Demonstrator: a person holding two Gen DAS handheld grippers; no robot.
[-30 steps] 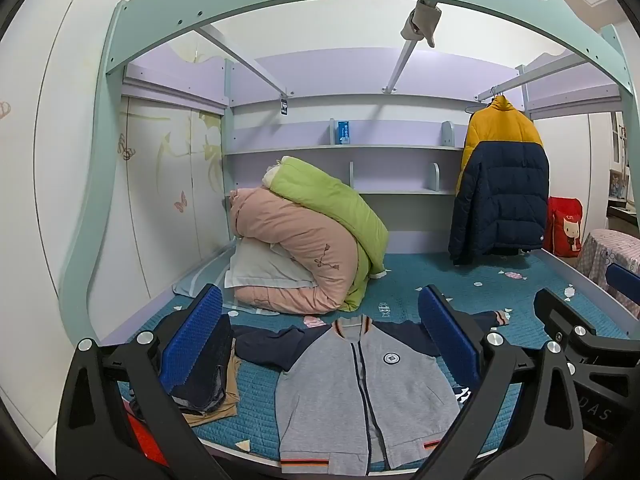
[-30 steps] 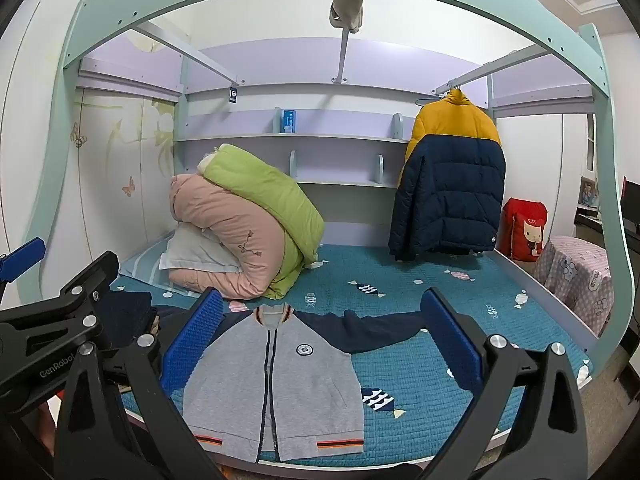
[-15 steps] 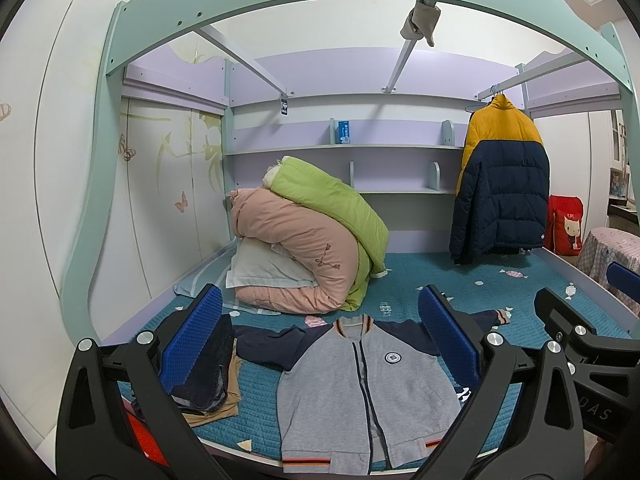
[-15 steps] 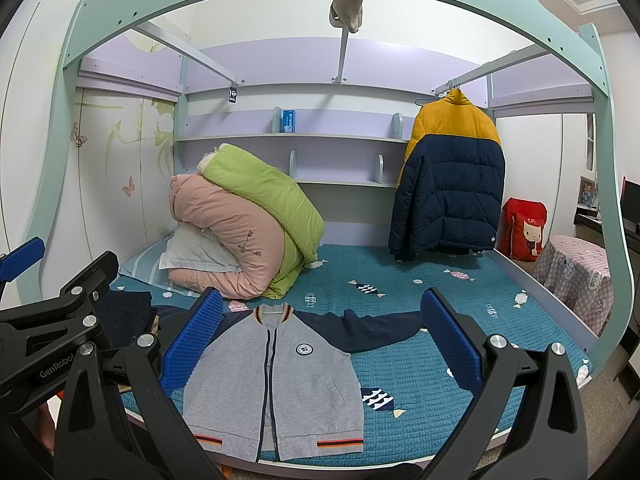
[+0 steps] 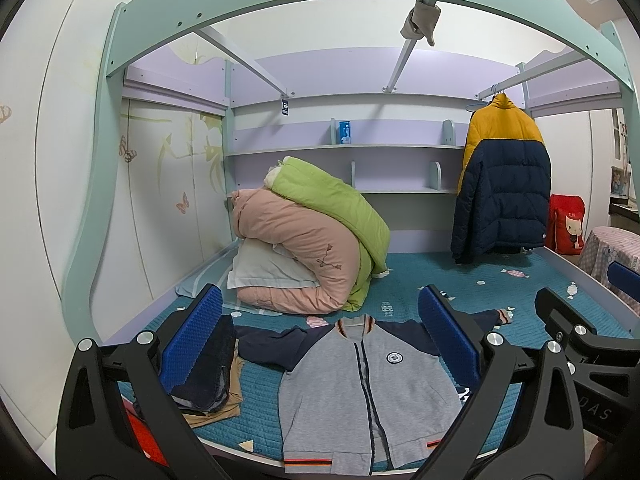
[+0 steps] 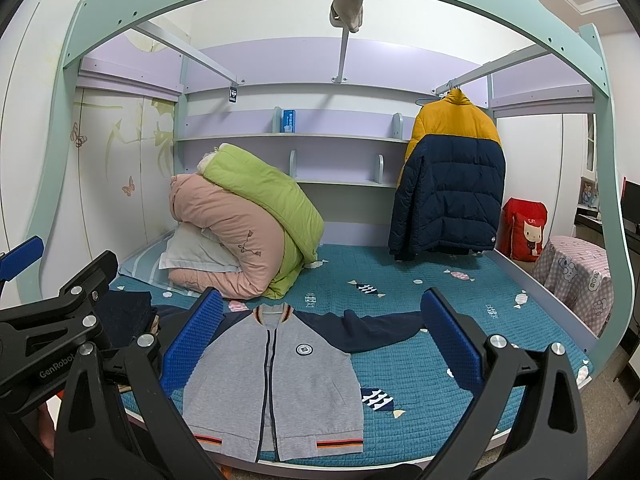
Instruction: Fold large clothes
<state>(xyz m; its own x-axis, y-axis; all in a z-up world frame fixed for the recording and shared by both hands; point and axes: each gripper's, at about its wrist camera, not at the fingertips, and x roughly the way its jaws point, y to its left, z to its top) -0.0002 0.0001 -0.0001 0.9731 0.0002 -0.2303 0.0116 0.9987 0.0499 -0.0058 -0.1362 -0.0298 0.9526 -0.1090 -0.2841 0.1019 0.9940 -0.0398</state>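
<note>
A grey zip jacket with navy sleeves lies flat, front up, on the teal bed near its front edge; it also shows in the right wrist view. Its sleeves spread out to both sides. My left gripper is open and empty, held above the bed's front edge before the jacket. My right gripper is open and empty too, beside it to the right. Each gripper shows at the edge of the other's view.
A pile of folded dark clothes lies left of the jacket. Rolled pink and green quilts sit at the back left. A yellow and navy puffer coat hangs at the back right. A covered stool stands right of the bed.
</note>
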